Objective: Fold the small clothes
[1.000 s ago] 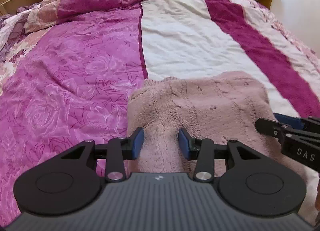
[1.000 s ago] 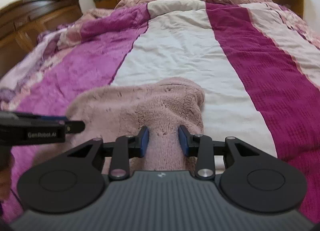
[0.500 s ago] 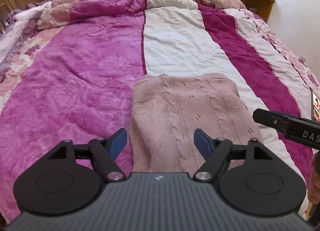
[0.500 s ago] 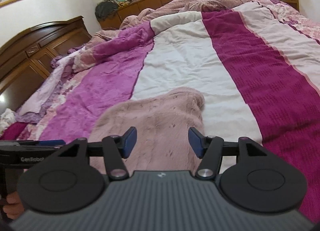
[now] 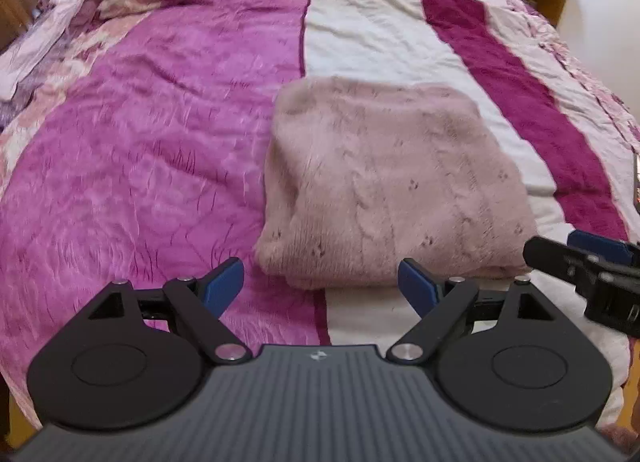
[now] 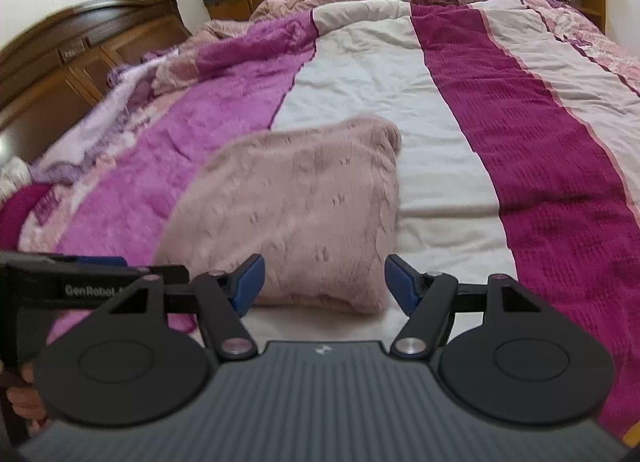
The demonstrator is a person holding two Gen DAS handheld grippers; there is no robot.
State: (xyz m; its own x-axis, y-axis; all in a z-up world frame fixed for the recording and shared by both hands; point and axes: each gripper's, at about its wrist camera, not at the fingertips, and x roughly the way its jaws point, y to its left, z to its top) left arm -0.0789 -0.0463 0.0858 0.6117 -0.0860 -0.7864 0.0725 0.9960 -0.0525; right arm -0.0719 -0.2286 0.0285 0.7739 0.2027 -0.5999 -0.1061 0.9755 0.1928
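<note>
Since the fuzzy pink knitted sweater (image 5: 384,181) lies folded on the striped quilt (image 5: 160,141), both grippers hang empty. The left gripper (image 5: 320,288) and right gripper (image 6: 324,282) gape wide; a tidy finish likely means squaring the near edge gently.

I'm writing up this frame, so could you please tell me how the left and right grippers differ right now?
The left gripper has its jaws spread wider than the right gripper. The left gripper faces the near left corner of the folded pink sweater, with purple bedspread beyond its left finger; the right gripper faces the sweater's near right corner, over the white stripe. Both are open, empty, and pulled back clear of the sweater.
</note>
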